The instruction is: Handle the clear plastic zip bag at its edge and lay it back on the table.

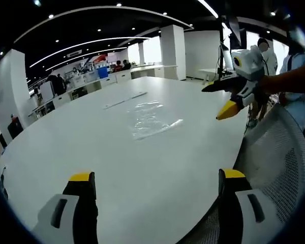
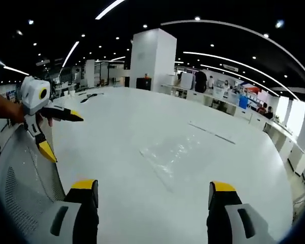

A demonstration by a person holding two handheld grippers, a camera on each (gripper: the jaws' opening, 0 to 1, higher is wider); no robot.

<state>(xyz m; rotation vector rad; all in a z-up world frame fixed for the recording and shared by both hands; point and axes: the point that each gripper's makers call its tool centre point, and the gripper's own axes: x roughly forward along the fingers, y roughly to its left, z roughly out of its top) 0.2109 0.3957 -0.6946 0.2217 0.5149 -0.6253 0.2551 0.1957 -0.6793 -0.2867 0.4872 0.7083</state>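
Zip bag (image 1: 151, 120) lies flat mid-table (image 1: 91, 147), ahead of both claws, left claw (image 1: 157, 185) and right claw (image 2: 155, 190), jaws apart, neither clearly nearer.

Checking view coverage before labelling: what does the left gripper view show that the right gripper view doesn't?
Left gripper view: the right claw coming in from the right, open, above the table edge, a mesh chair back beside it, and people standing behind. Right gripper view: the left claw at the left, open, and a white square pillar past the table. Both: the clear zip bag lying flat on the white table, untouched, plus each view's own open claw.
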